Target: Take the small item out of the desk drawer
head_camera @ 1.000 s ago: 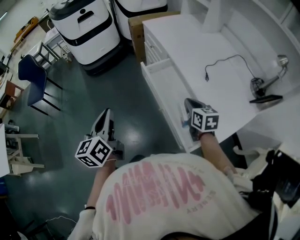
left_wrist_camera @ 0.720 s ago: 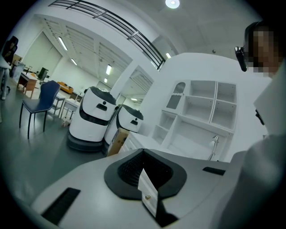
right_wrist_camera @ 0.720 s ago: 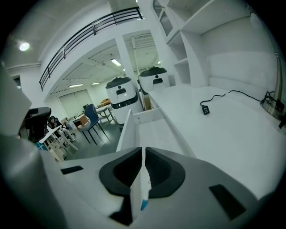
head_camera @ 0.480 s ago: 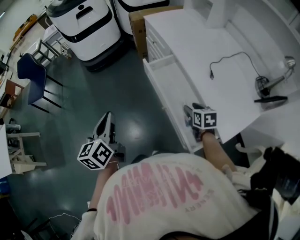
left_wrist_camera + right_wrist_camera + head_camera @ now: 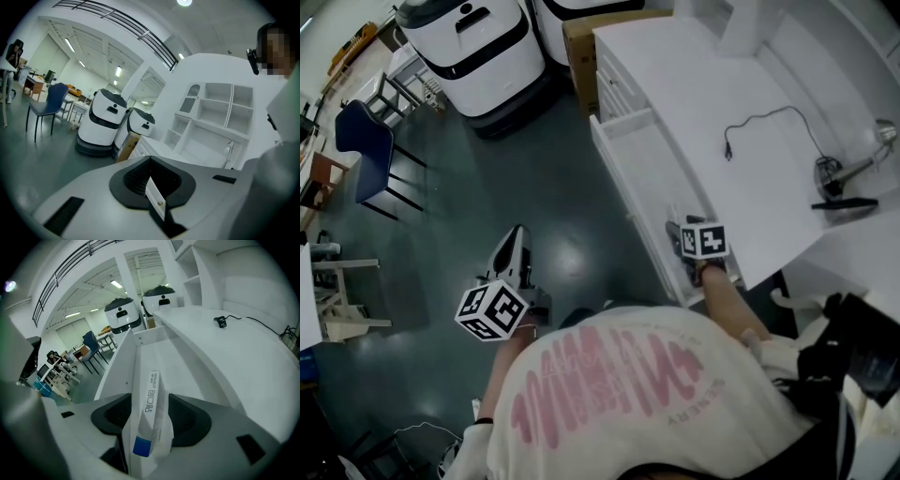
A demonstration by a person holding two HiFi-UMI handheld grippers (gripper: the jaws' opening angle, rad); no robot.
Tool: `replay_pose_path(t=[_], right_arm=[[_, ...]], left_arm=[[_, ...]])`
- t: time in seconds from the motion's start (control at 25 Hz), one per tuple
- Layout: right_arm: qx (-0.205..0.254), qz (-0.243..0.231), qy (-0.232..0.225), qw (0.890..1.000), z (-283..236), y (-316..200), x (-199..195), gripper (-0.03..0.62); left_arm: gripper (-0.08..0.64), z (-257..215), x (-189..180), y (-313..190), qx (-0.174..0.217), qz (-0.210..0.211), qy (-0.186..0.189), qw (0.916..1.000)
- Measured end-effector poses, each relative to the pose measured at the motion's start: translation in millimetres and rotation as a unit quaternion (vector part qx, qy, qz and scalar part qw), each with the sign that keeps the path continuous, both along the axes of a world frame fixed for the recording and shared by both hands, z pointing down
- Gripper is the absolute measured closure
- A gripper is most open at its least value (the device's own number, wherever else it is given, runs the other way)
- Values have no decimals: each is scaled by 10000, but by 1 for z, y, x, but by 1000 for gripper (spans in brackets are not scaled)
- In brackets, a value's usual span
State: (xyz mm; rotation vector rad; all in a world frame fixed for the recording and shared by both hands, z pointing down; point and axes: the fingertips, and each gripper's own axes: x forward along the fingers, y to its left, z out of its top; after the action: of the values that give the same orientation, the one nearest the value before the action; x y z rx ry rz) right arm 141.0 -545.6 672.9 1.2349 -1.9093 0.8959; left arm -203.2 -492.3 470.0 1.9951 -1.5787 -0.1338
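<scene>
The white desk drawer (image 5: 619, 159) stands pulled out toward me. My right gripper (image 5: 682, 236) reaches down into its near end. In the right gripper view a small white box (image 5: 151, 408) with a blue patch and printed lettering lies on the drawer floor (image 5: 161, 355), lengthwise between the jaws. The right gripper (image 5: 149, 430) is opening, its jaws on either side of the box and not pressing on it. The box is hidden under the gripper in the head view. My left gripper (image 5: 514, 248) hangs over the floor to the left, away from the desk, jaws together and empty (image 5: 154, 199).
The white desk top (image 5: 703, 84) carries a black cable (image 5: 759, 122) and a desk lamp (image 5: 848, 173). Two white machines (image 5: 478, 47) and a cardboard box (image 5: 577, 47) stand beyond the drawer. A blue chair (image 5: 366, 155) is at far left on the dark floor.
My right gripper has settled a little lower at the drawer's near end. The left gripper has hardly moved.
</scene>
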Motion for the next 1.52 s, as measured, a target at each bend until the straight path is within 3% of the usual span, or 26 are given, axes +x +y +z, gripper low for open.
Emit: replay_pose_path(t=[0.2, 0.36, 0.6, 1.0, 1.52], right_arm=[[-287, 29, 49, 9996, 20, 7, 4, 332], [-400, 30, 124, 9991, 28, 12, 5, 389], [-447, 85, 44, 9990, 28, 13, 5, 452], [-443, 200, 1, 9988, 22, 12, 6, 490], [309, 199, -139, 9992, -37, 0, 2, 497]], left_arm=[[531, -1, -5, 1, 45, -87, -13, 10000], [531, -2, -7, 3, 53, -106, -5, 9999], [531, -2, -8, 6, 48, -114, -10, 9999], [531, -8, -6, 2, 173, -64, -4, 9998], [531, -23, 2, 0, 396, 83, 101, 9991]])
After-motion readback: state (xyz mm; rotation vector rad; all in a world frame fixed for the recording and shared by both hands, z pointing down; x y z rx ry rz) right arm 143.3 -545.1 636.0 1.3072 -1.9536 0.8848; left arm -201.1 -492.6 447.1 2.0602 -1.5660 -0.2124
